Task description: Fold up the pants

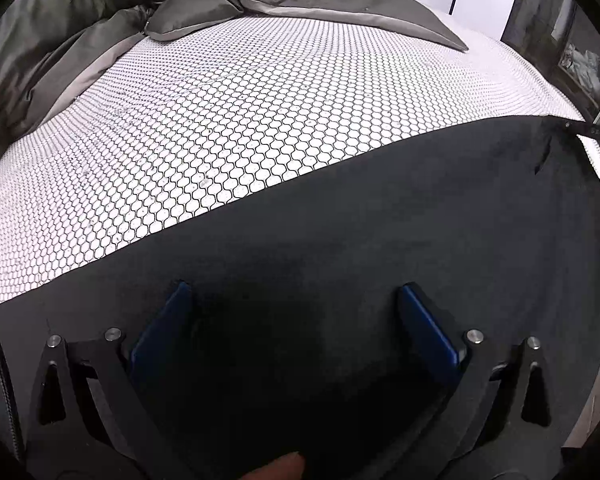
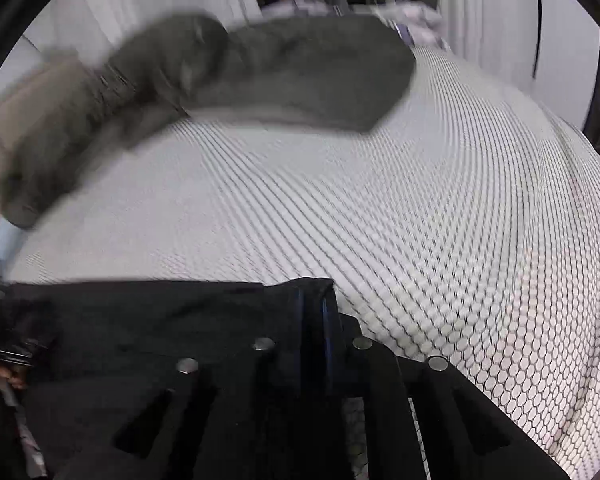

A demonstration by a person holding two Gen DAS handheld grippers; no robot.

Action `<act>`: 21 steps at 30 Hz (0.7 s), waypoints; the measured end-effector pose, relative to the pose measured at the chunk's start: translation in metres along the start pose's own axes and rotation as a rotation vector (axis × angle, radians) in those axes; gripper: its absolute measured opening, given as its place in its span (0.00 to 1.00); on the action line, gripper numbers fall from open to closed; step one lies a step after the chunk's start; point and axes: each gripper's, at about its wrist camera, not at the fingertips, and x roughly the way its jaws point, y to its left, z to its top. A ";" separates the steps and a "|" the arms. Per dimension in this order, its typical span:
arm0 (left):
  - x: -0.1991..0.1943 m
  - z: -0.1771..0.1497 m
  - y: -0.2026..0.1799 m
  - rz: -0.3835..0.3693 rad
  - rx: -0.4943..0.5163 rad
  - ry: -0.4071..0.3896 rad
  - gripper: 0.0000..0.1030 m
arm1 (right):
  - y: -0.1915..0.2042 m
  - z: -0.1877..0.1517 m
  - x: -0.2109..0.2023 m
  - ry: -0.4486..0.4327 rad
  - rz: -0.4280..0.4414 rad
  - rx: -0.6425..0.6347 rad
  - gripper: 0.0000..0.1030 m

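Black pants (image 1: 380,216) lie spread across the near part of a bed with a white honeycomb-patterned cover (image 1: 228,120). My left gripper (image 1: 294,292) is open, its blue pads wide apart over the black fabric, holding nothing. In the right wrist view the right gripper (image 2: 314,300) is shut on a corner of the black pants (image 2: 140,320), lifting the edge over the cover (image 2: 420,220). The right gripper's tip also shows at the far right of the left wrist view (image 1: 592,132), pinching the pants' edge.
A rumpled olive-grey duvet (image 1: 100,20) is piled at the far end of the bed, also blurred in the right wrist view (image 2: 260,76). White curtains (image 2: 140,0) and dark furniture (image 1: 572,48) stand beyond the bed.
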 end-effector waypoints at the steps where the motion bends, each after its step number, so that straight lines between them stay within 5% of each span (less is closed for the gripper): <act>1: -0.001 0.001 0.004 0.009 0.000 -0.001 0.99 | -0.002 -0.010 -0.004 0.015 -0.022 0.000 0.16; 4: -0.025 -0.010 -0.009 0.023 0.035 -0.032 0.99 | 0.002 -0.021 -0.046 -0.087 -0.092 0.025 0.36; 7: -0.048 -0.018 -0.041 -0.066 0.106 -0.093 0.99 | 0.036 -0.047 -0.094 -0.205 -0.085 -0.061 0.54; 11: -0.034 -0.029 -0.115 -0.234 0.269 -0.030 0.99 | 0.108 -0.085 -0.094 -0.173 0.029 -0.229 0.55; 14: -0.023 -0.038 -0.130 -0.210 0.278 -0.017 1.00 | 0.145 -0.107 -0.060 -0.063 0.070 -0.329 0.55; 19: -0.035 -0.054 -0.087 -0.195 0.178 -0.017 1.00 | 0.104 -0.133 -0.054 -0.092 -0.191 -0.388 0.55; 20: -0.038 -0.059 -0.074 -0.205 0.153 -0.020 1.00 | 0.087 -0.133 -0.058 -0.102 -0.276 -0.345 0.58; 21: -0.041 -0.062 -0.061 -0.178 0.122 -0.027 1.00 | 0.070 -0.134 -0.064 -0.111 -0.323 -0.287 0.72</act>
